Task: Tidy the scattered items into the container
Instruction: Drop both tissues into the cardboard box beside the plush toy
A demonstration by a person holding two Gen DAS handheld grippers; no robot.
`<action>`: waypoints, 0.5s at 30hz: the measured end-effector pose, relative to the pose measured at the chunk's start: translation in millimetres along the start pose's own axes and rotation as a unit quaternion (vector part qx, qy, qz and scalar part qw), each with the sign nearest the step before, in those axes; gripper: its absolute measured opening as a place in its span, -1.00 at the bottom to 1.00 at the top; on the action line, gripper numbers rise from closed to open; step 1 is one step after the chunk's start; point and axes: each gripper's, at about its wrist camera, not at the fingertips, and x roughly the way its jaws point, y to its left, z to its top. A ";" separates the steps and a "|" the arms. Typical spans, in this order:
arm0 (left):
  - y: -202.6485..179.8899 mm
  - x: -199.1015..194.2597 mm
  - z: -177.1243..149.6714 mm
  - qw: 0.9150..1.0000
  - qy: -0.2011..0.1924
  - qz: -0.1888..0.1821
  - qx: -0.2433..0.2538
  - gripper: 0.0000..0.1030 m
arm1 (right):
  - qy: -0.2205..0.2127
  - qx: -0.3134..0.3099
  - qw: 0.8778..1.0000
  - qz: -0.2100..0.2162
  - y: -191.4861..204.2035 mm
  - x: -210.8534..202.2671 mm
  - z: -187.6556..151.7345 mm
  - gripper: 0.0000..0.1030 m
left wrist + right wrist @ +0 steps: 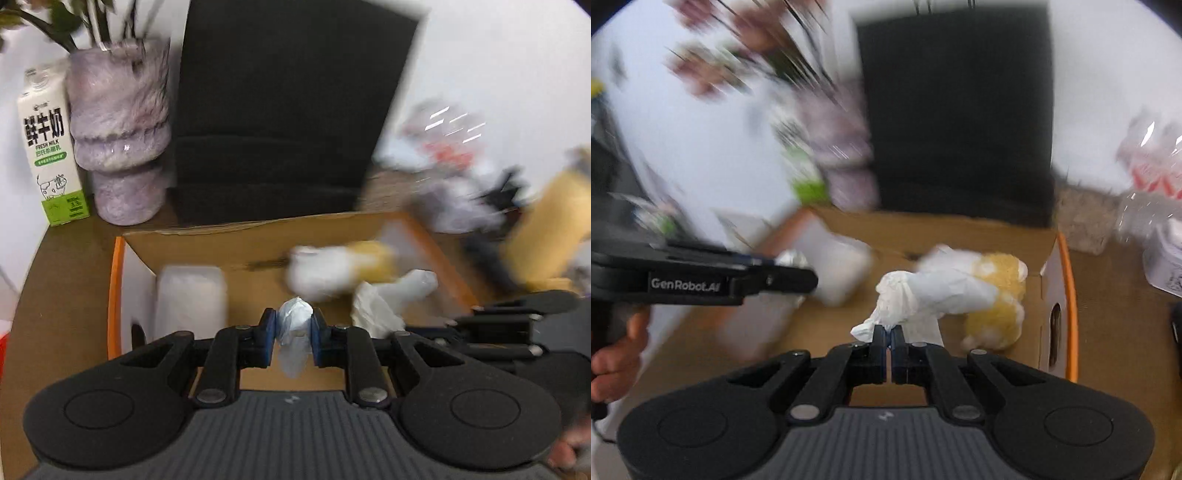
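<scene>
An open cardboard box (207, 247) with an orange rim sits on the brown table; it also shows in the right wrist view (1049, 280). My left gripper (293, 326) is shut on a crumpled bluish-white plastic wad (293, 321) held over the box. My right gripper (888, 338) is shut on a crumpled white tissue (923, 295), also over the box; the tissue shows in the left wrist view (384, 299). Inside the box lie a white packet (190, 299) at the left and a yellow and white soft item (997, 306) at the right.
A milk carton (50, 155) and a purple furry vase (120, 136) stand behind the box at the left. A black bag (288, 110) stands behind the box. Clear plastic packaging (1152, 184) and blurred clutter lie at the right.
</scene>
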 end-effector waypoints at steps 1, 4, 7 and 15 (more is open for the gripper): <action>3.0 21.9 5.5 1.000 0.022 -0.009 -0.006 -0.62 | 0.024 0.004 1.000 -0.007 -5.2 22.8 8.5 -0.97; 8.1 62.2 9.6 0.999 0.038 0.034 0.002 -0.61 | 0.083 0.004 0.996 -0.016 -12.3 75.3 19.9 -0.96; 18.7 80.2 5.4 0.998 0.042 0.045 -0.009 -0.53 | 0.105 -0.005 0.994 -0.042 -14.6 103.3 24.9 -0.95; 32.3 77.1 0.9 0.997 0.037 0.043 -0.049 -0.48 | 0.062 0.139 0.987 -0.046 -60.6 101.1 20.2 -0.81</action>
